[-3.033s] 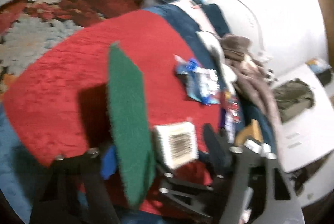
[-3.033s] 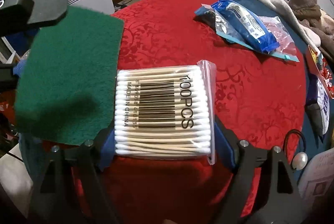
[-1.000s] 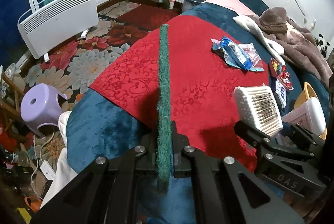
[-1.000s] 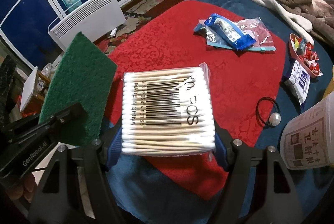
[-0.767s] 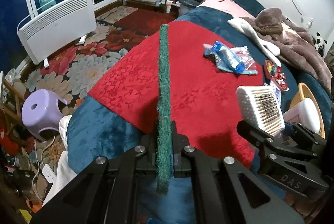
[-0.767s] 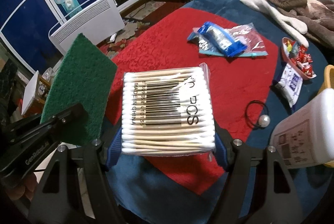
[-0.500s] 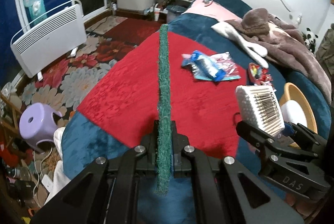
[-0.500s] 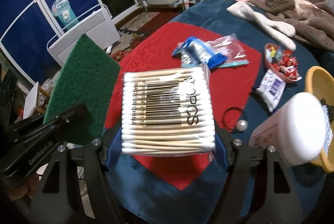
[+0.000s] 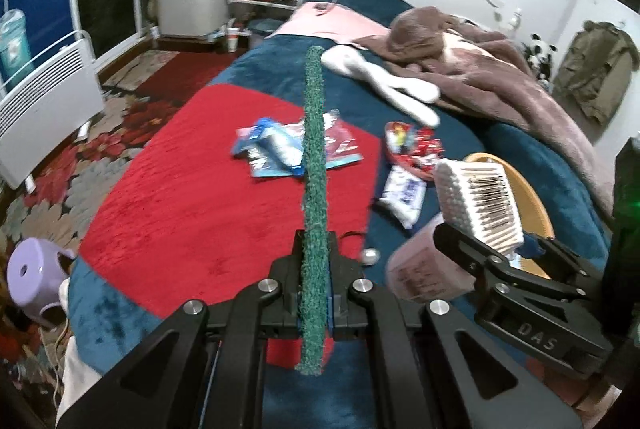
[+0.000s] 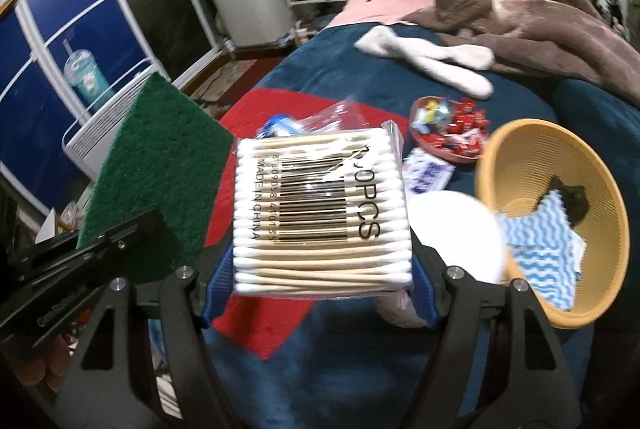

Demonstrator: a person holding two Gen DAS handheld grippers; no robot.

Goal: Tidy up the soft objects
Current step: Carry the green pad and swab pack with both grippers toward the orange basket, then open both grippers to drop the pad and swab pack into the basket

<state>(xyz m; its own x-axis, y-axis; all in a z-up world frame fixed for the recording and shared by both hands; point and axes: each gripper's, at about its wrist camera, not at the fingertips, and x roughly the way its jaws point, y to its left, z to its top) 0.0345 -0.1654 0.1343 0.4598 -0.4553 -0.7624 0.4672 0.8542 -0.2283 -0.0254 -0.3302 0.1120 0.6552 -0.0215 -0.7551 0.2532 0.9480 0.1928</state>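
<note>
Green scouring pad [image 9: 314,189] stands on its thin edge in the left wrist view, pinched tight in the left gripper [image 9: 315,293] jaws above the bed [image 9: 248,61]. Only the right wrist view shows its wide flat face and the yellow basket [image 10: 516,141] with a blue wavy cloth [image 10: 540,241] inside. The right gripper [image 10: 320,281] jaws squeeze a pack of cotton swabs [image 10: 320,209].

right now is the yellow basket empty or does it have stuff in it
Not empty. The yellow basket holds a blue-and-white wavy cloth with a small dark item on it; what that is, cannot tell.
</note>
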